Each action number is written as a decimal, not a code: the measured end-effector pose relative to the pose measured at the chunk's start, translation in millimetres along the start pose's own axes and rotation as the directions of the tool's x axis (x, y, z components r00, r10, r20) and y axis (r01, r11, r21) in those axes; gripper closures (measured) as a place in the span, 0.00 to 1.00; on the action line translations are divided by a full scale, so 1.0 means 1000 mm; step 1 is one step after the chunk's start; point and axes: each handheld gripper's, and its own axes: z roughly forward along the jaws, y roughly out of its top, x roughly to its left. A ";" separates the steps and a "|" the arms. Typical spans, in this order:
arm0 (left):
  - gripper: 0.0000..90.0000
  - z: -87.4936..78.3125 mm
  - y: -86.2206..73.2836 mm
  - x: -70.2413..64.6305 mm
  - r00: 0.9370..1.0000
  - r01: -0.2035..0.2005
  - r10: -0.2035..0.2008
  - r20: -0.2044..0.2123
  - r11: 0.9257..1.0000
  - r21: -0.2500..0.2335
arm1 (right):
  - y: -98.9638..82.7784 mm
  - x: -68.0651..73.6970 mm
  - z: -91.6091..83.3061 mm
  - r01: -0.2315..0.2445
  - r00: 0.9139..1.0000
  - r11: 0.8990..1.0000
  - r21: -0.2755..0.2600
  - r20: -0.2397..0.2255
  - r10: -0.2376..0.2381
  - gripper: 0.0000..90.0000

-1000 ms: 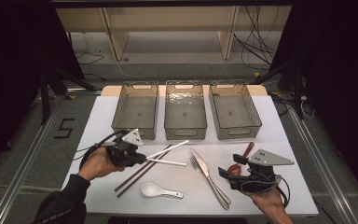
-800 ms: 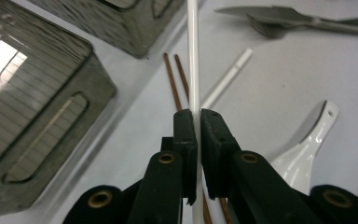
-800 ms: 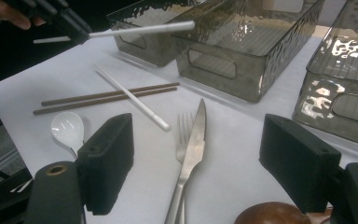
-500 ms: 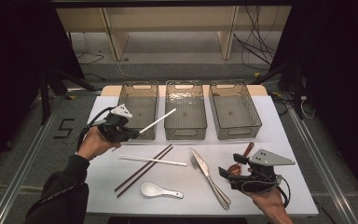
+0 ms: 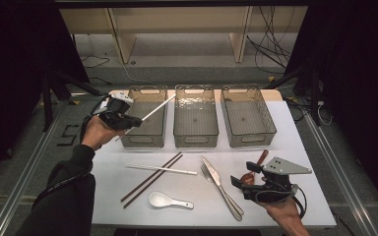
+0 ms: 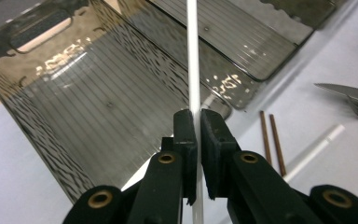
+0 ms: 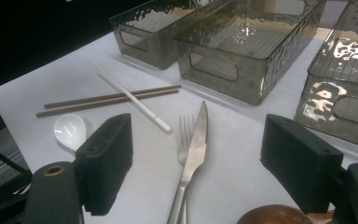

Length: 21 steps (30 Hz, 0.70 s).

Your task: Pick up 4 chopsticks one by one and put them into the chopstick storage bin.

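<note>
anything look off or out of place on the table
Nothing damaged or spilled. One white chopstick lies across the brown chopsticks on the table; its mate is held by the left gripper over the left bin.

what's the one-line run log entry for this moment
left gripper: shut on white chopstick | over left bin | right gripper: open, empty | near knife

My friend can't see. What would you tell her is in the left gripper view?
Two black jaws of the left gripper pinch a thin white chopstick above the empty smoky clear plastic bin. On the white table beside it lie two brown chopsticks and another white chopstick.
</note>
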 end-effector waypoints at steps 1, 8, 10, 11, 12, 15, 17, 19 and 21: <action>0.94 0.002 0.001 0.002 1.000 0.007 -0.007 -0.004 1.000 0.000 | 0.000 0.000 0.000 0.000 1.000 1.000 -0.002 0.001 0.000 0.29; 0.94 0.013 0.007 0.017 0.998 0.049 -0.049 -0.031 0.999 0.005 | 0.000 0.000 0.000 -0.002 1.000 1.000 -0.003 0.000 0.002 0.29; 0.94 0.016 0.009 0.021 0.997 0.064 -0.064 -0.037 0.998 -0.003 | 0.000 0.000 0.000 -0.001 1.000 1.000 -0.003 0.000 0.001 0.29; 0.94 0.017 0.010 0.023 0.997 0.071 -0.071 -0.039 0.997 -0.006 | 0.000 0.000 0.000 -0.002 1.000 1.000 -0.003 -0.001 0.002 0.29; 0.94 0.018 0.011 0.025 0.996 0.072 -0.072 -0.043 0.997 -0.003 | 0.000 0.000 0.000 -0.002 1.000 1.000 -0.003 -0.001 0.002 0.29; 0.94 0.022 0.012 0.029 0.995 0.086 -0.086 -0.048 0.996 -0.006 | 0.000 0.000 0.000 -0.003 1.000 1.000 -0.004 -0.001 0.003 0.29; 0.94 0.023 0.012 0.033 0.993 0.103 -0.104 -0.049 0.995 -0.018 | 0.000 0.000 0.000 -0.003 1.000 1.000 -0.002 -0.002 0.003 0.29; 0.94 0.025 0.013 0.036 0.992 0.109 -0.110 -0.057 0.994 -0.018 | 0.000 0.000 0.000 -0.002 1.000 1.000 -0.001 -0.002 0.002 0.29; 0.94 0.027 0.013 0.039 0.991 0.118 -0.119 -0.062 0.993 -0.022 | 0.000 0.000 0.000 -0.002 1.000 1.000 -0.001 -0.002 0.002 0.29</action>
